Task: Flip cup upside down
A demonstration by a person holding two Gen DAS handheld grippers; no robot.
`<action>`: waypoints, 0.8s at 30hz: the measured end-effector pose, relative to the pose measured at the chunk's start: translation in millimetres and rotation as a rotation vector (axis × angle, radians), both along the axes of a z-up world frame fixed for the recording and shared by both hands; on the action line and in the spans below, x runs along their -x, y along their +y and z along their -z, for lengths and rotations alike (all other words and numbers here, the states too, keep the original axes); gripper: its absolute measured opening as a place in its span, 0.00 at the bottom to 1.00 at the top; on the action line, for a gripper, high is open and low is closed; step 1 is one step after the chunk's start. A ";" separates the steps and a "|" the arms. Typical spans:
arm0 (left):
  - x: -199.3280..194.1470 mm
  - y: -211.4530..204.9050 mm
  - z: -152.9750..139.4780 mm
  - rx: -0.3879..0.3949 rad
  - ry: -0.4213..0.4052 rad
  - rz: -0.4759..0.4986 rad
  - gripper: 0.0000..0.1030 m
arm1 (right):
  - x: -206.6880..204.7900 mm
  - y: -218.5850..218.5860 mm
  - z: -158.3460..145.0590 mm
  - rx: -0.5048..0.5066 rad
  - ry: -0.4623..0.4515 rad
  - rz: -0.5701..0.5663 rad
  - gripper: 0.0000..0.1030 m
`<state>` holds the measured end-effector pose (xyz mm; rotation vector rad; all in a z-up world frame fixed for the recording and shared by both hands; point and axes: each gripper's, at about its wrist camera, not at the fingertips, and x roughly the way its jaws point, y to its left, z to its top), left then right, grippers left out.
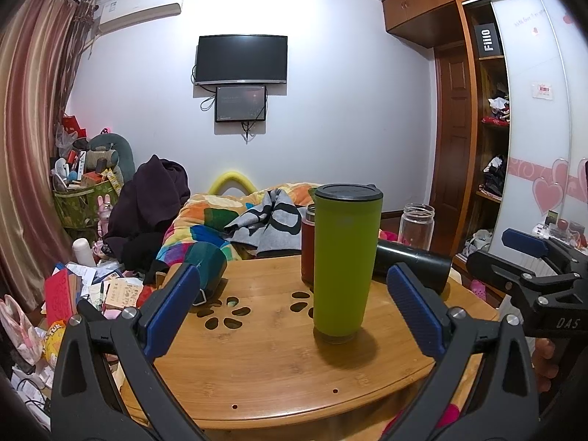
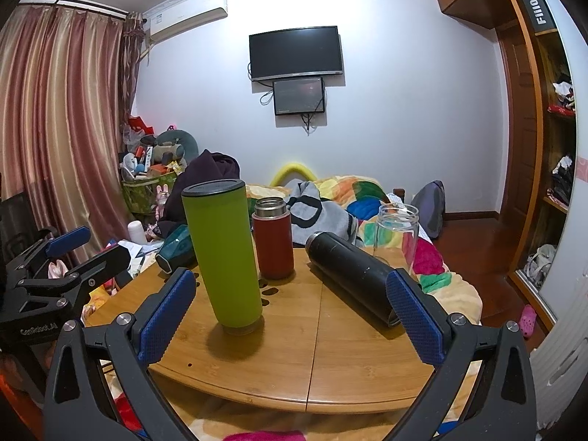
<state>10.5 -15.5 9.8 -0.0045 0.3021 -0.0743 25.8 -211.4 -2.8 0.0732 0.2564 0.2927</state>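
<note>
Left wrist view
Left gripper [image 1: 294, 305]: its jaws are standing wide apart over the near edge of the table, gripping nothing.
Blue pads [image 1: 172, 307]: they are flanking the green cup without touching it.
Green cup [image 1: 345, 262]: it is standing with its dark lid on top and its narrower end down on the table, between the two fingers and a little beyond them.
Wooden table [image 1: 272, 378]: it is carrying all the drinkware, and flower-shaped cutouts are showing just left of the green cup.
Red flask [image 1: 308, 246]: it is standing right behind the green cup, mostly hidden by it.
Black bottle [image 1: 413, 262]: it is lying on its side to the right of the green cup.
Glass jar [image 1: 416, 225]: it is standing upright behind the black bottle.
Teal cup [image 1: 205, 264]: it is lying tipped over at the far left edge of the table.
Right gripper [image 1: 529, 253]: it is showing at the right edge, its fingers parted and holding nothing.

Right wrist view
Right gripper [image 2: 294, 312]: its jaws are spread wide with nothing between them.
Green cup [image 2: 222, 257]: it is standing left of centre, leaning in the fisheye, apart from both pads.
Black bottle [image 2: 354, 279]: it is lying just ahead of the right-hand pad.
Left gripper [image 2: 73, 251]: it is hanging at the left edge, fingers parted and empty.
</note>
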 end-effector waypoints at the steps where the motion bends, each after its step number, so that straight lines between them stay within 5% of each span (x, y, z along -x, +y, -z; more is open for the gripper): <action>1: 0.0 0.0 0.0 -0.001 0.000 -0.001 1.00 | 0.1 0.3 -0.1 0.002 -0.001 0.000 1.00; 24: 0.2 -3.0 -3.0 0.016 -0.010 0.022 1.00 | 2.2 2.1 -0.8 0.004 -0.008 0.002 1.00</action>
